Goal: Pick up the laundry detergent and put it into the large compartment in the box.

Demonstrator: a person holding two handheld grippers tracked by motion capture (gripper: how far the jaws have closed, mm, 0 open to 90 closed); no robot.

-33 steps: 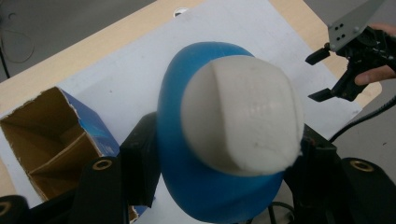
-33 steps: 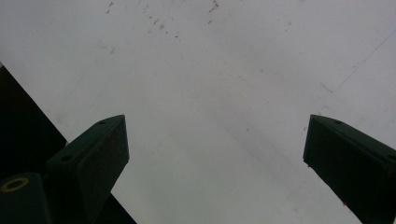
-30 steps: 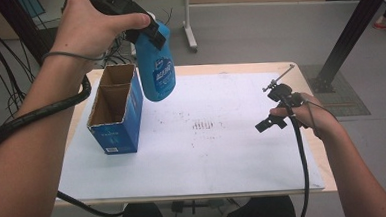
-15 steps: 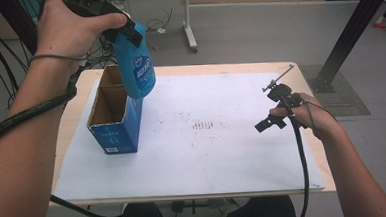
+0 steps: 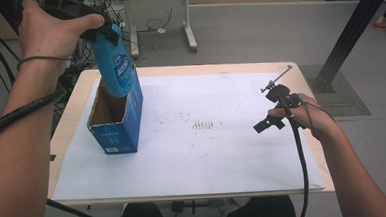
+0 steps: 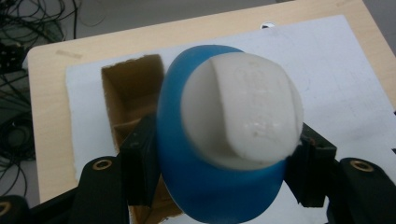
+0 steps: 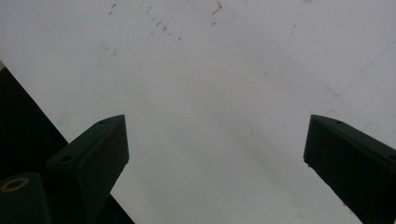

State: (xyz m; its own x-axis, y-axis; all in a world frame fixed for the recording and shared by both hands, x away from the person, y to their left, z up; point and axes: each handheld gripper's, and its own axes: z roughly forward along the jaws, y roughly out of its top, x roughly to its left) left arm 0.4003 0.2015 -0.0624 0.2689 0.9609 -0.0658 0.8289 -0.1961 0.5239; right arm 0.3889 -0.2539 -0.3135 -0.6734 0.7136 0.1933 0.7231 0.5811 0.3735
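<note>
left gripper pinches the blue bottle just below its white cap, the bottle's base hanging at the mouth of the open blue cardboard box. right gripper rests over the white sheet, jaws spread, nothing between them.

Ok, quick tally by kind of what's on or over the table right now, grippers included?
Blue bottle with a white cap: 1
Blue open-topped cardboard box: 1
White sheet covering the table: 1
Grippers: 2, the left gripper clamped on the bottle, the right gripper open over the sheet
Total: 5
</note>
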